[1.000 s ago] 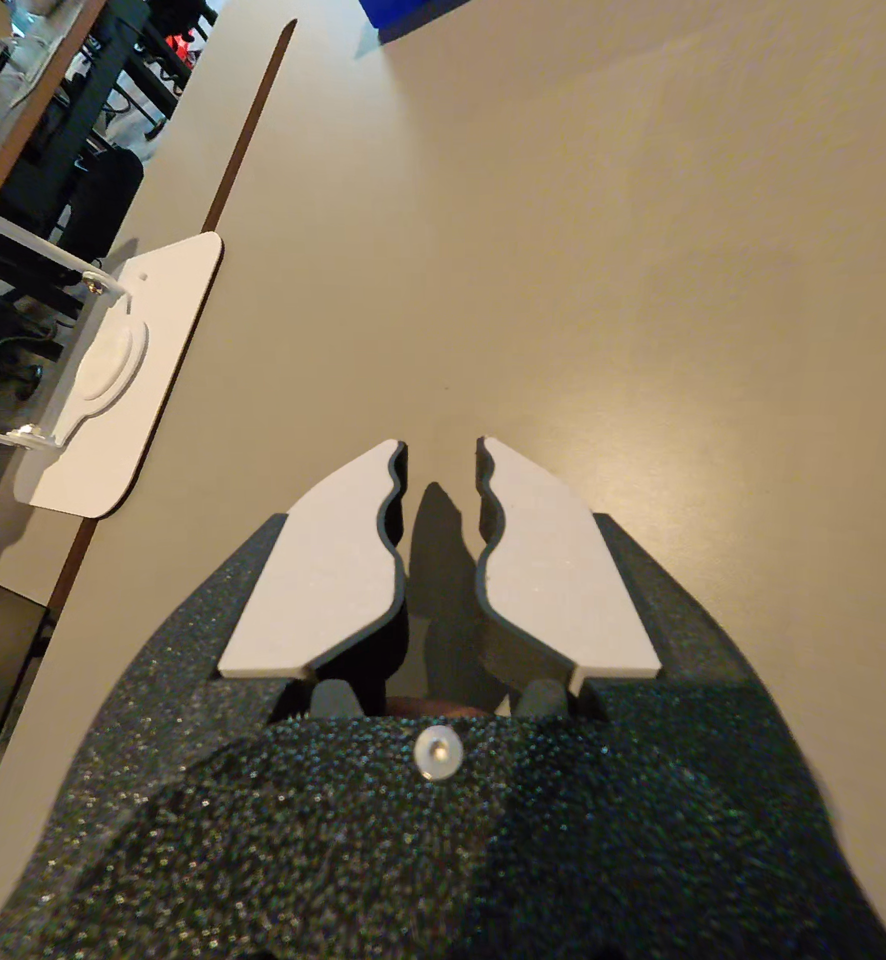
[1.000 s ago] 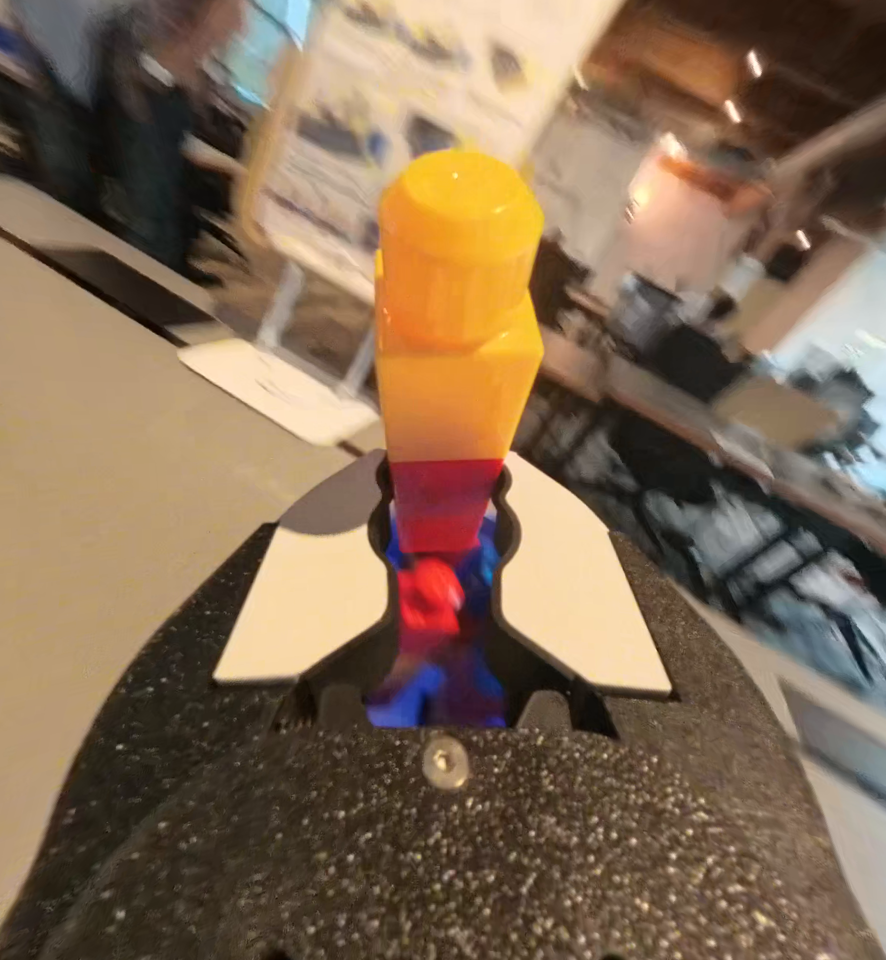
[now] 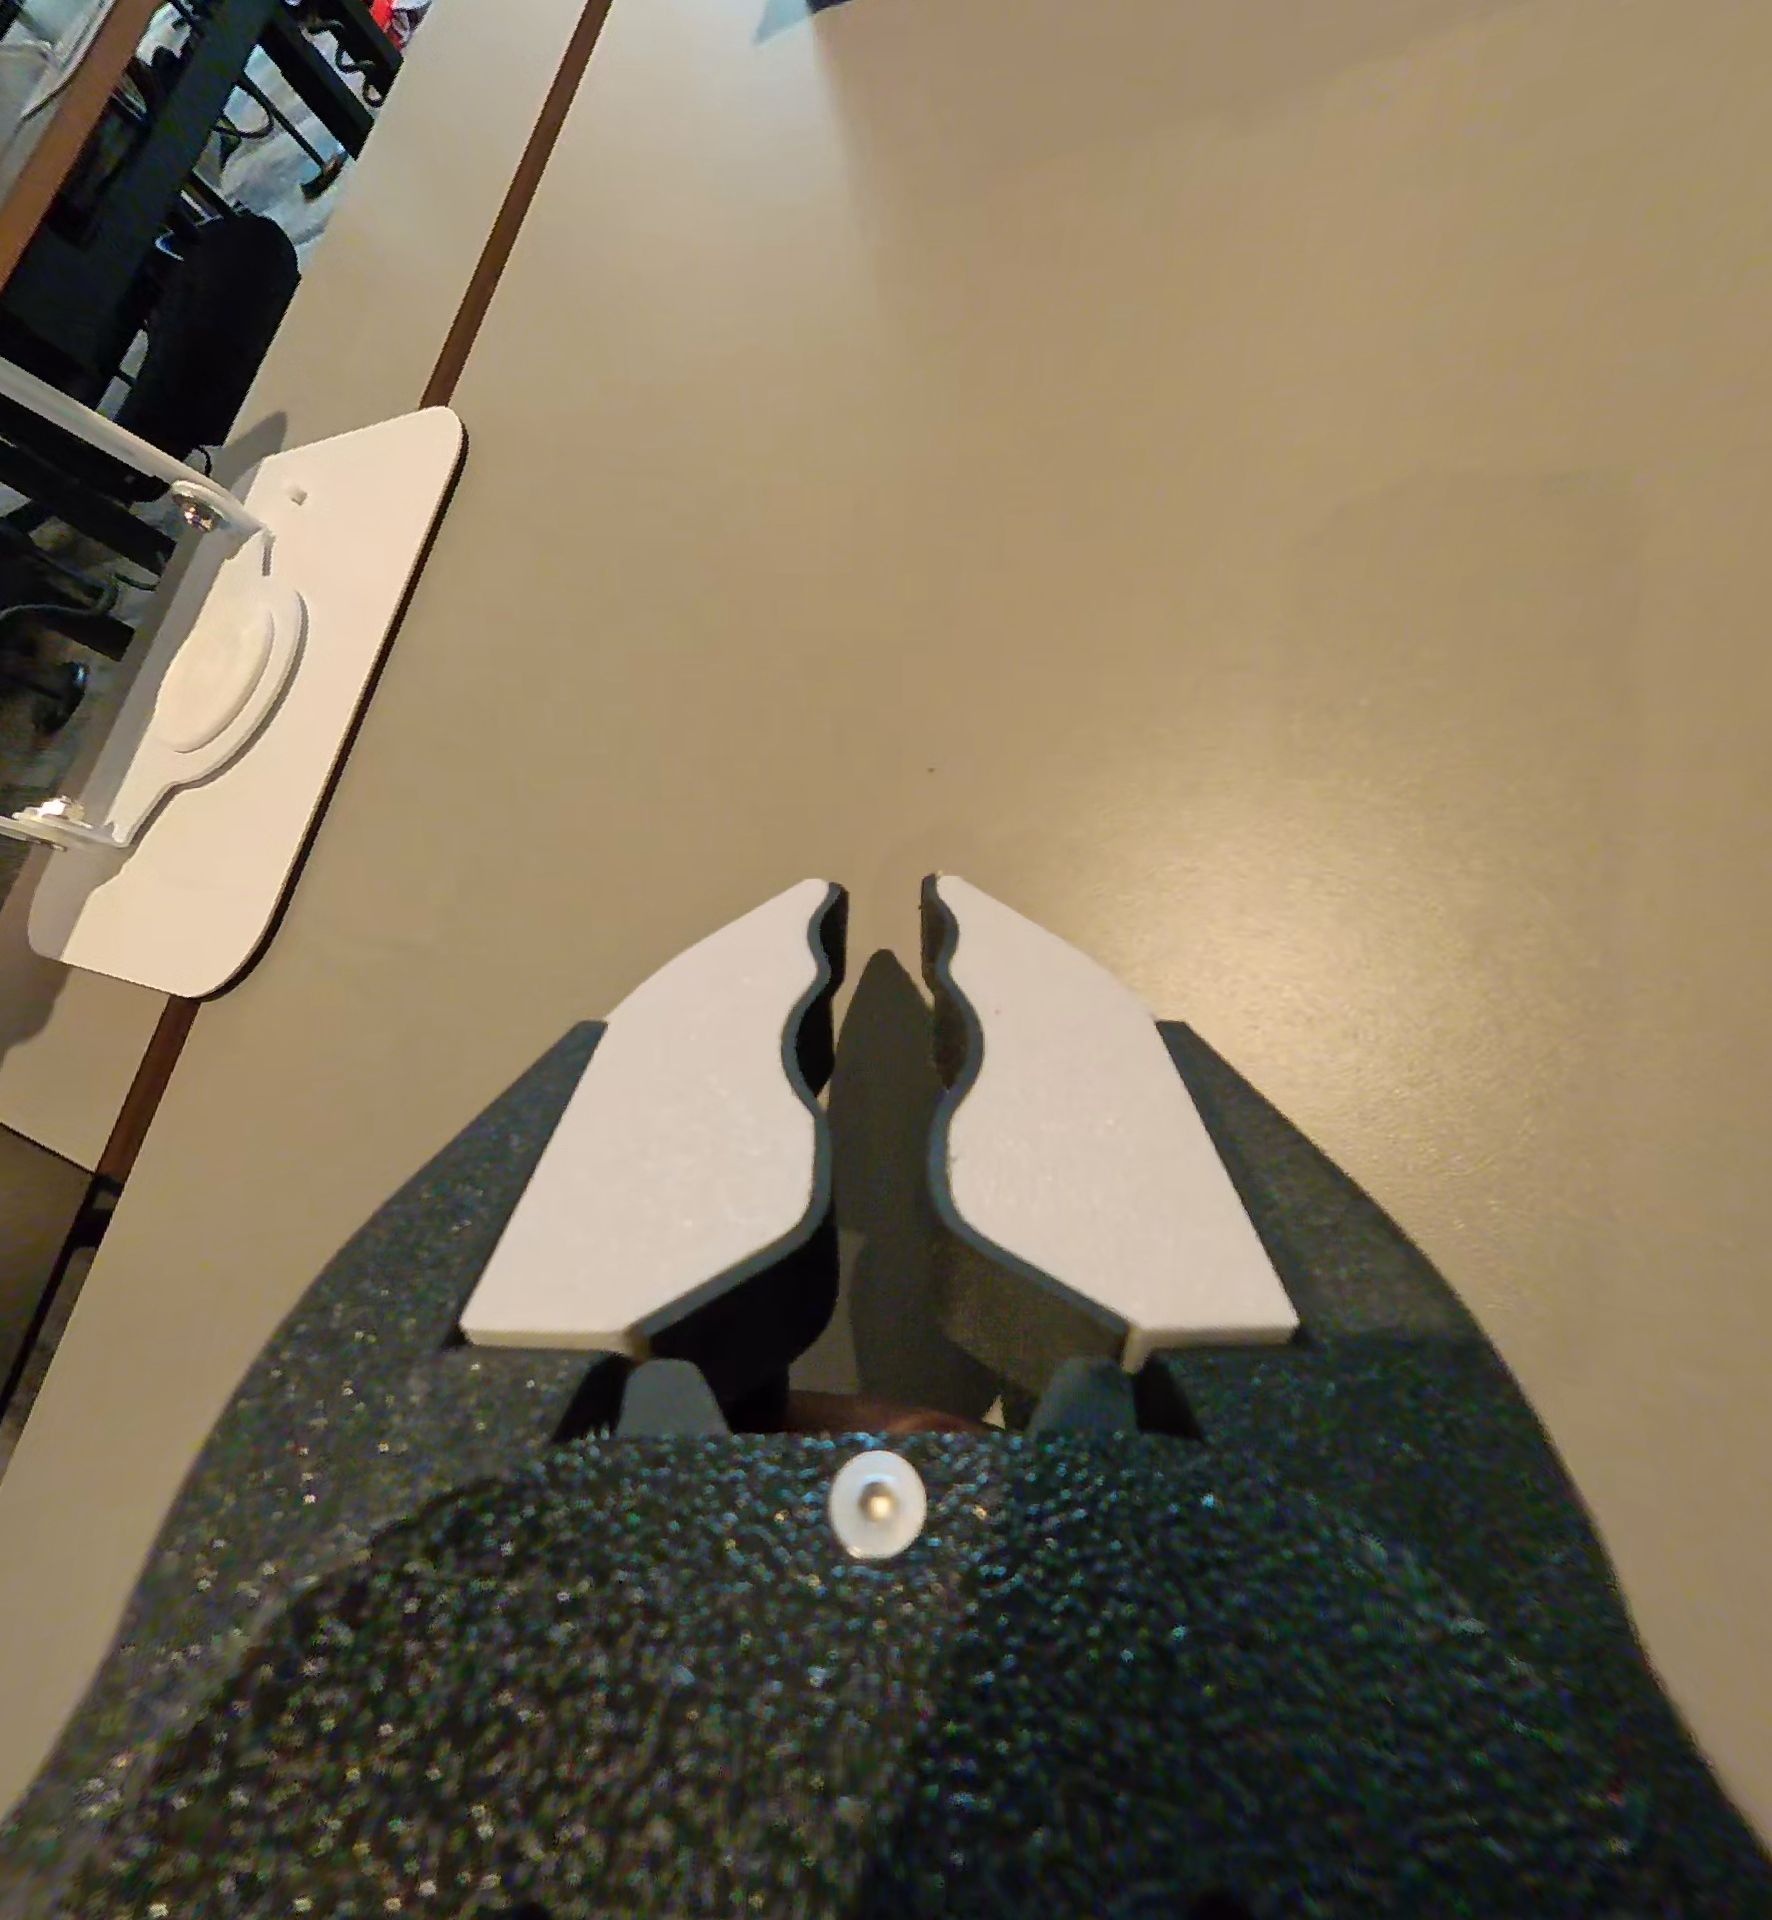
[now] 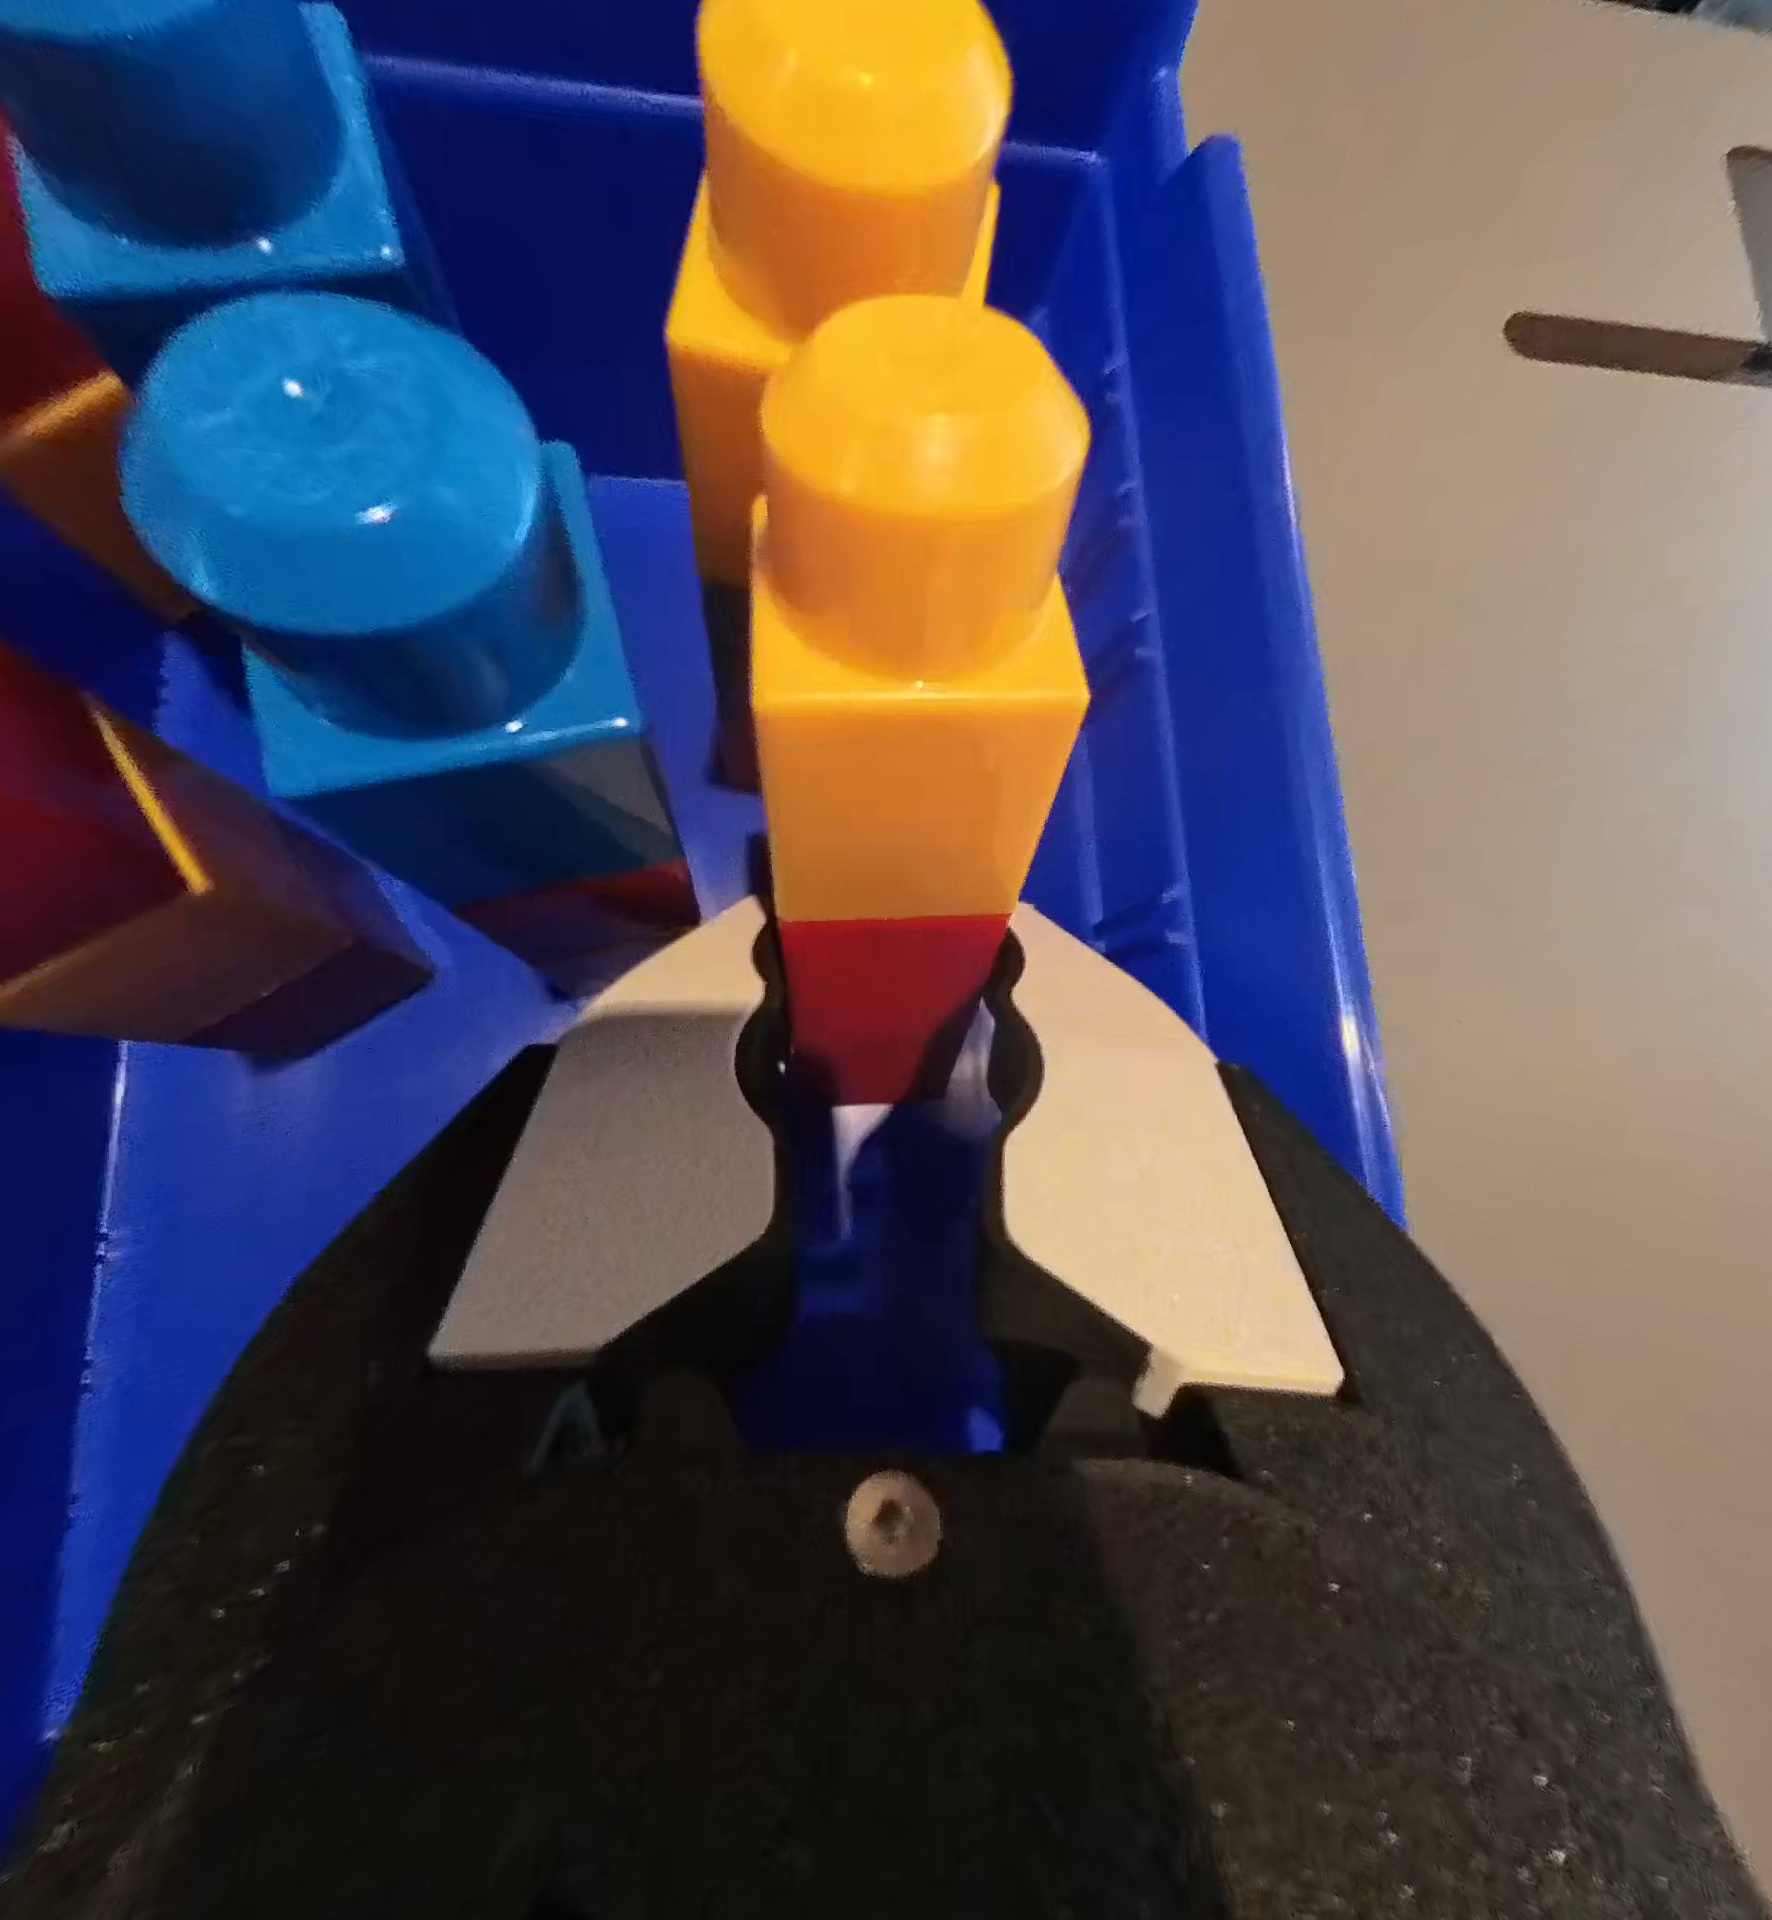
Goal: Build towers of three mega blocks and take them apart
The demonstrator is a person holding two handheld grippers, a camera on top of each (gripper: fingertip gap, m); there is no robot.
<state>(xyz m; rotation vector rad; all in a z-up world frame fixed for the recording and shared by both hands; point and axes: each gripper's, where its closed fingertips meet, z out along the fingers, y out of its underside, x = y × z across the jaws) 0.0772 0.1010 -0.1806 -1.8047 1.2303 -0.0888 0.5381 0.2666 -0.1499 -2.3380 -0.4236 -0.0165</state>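
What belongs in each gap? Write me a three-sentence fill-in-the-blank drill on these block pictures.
1. The right tool is shut on a plastic block tower; the block under its yellow top block is ____.
2. The plastic bin holding the other blocks is coloured ____.
3. Between its fingers, the left tool above the tan table holds ____.

Missing words: red; blue; nothing.

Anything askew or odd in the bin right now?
Yes: at the left of the blue bin, red block stacks lie tilted rather than upright. The tower in the right gripper looks straight. Left gripper is empty over bare table.
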